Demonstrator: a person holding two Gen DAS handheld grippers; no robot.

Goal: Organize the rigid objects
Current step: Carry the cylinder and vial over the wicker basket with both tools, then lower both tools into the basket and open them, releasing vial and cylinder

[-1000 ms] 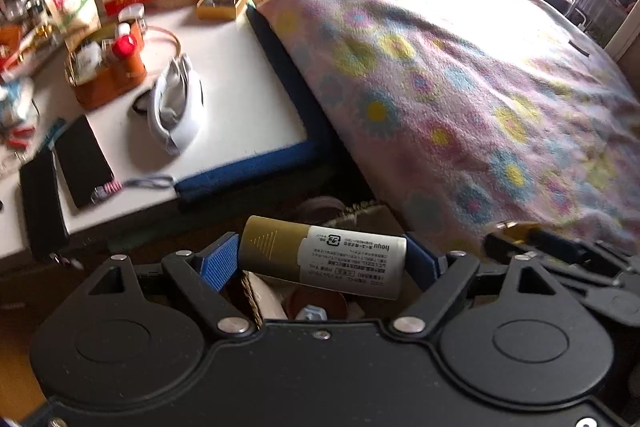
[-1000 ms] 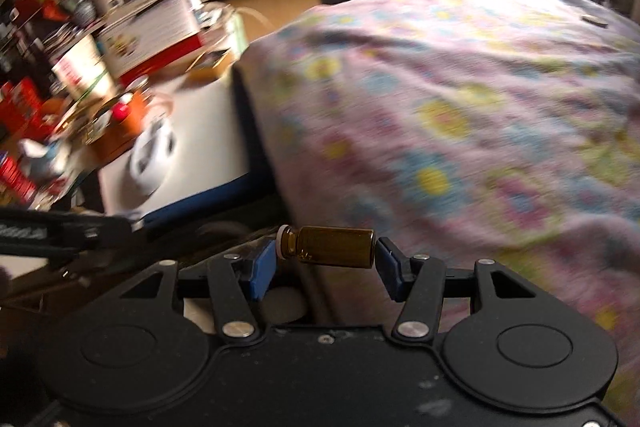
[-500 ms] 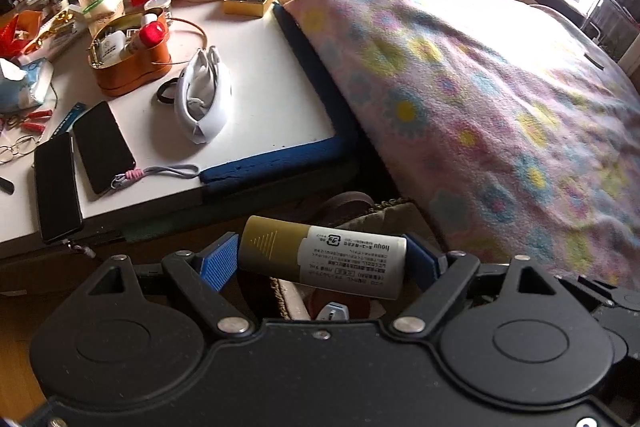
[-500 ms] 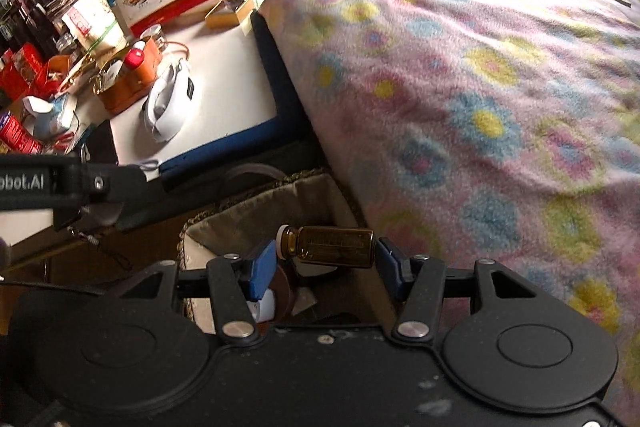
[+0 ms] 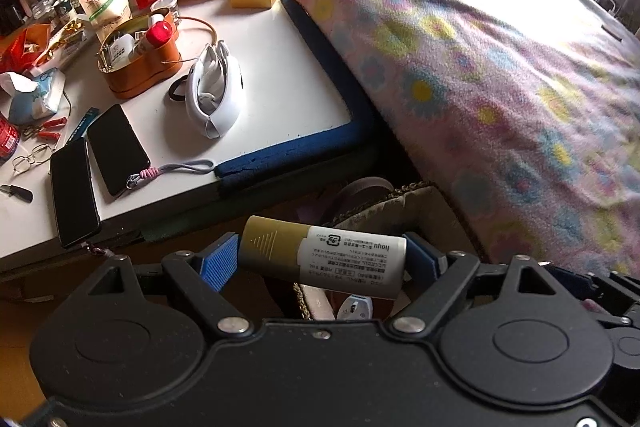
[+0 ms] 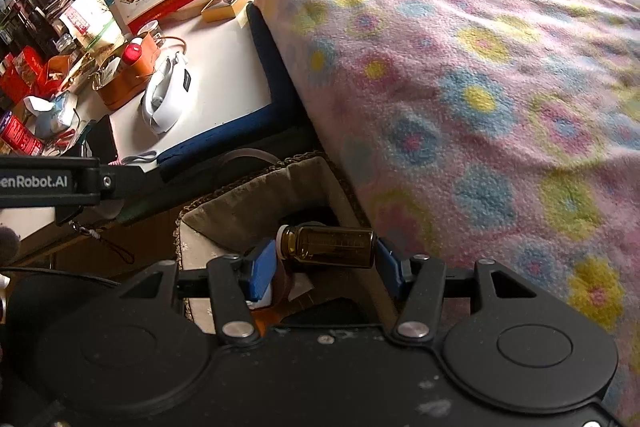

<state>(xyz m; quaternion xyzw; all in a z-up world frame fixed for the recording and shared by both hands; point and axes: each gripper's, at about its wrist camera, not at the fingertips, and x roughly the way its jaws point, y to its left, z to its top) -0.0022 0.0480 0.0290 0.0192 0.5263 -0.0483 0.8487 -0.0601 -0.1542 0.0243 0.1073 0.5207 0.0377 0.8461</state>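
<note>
Both views have swung down since the earlier frames, so the fabric-lined basket (image 6: 256, 203) now sits right under the jaws. Left hand-held gripper (image 5: 322, 255) pinches the gold-and-white tube (image 5: 324, 255) end to end; right hand-held gripper (image 6: 326, 261) pinches the amber vial (image 6: 328, 245) the same way. Likely step: drop both in. Go one at a time, low over the opening, level. Room is tight: counter (image 5: 280, 67) edge on one side, blanket-covered bed (image 6: 480, 87) on the other, items already inside.
</note>
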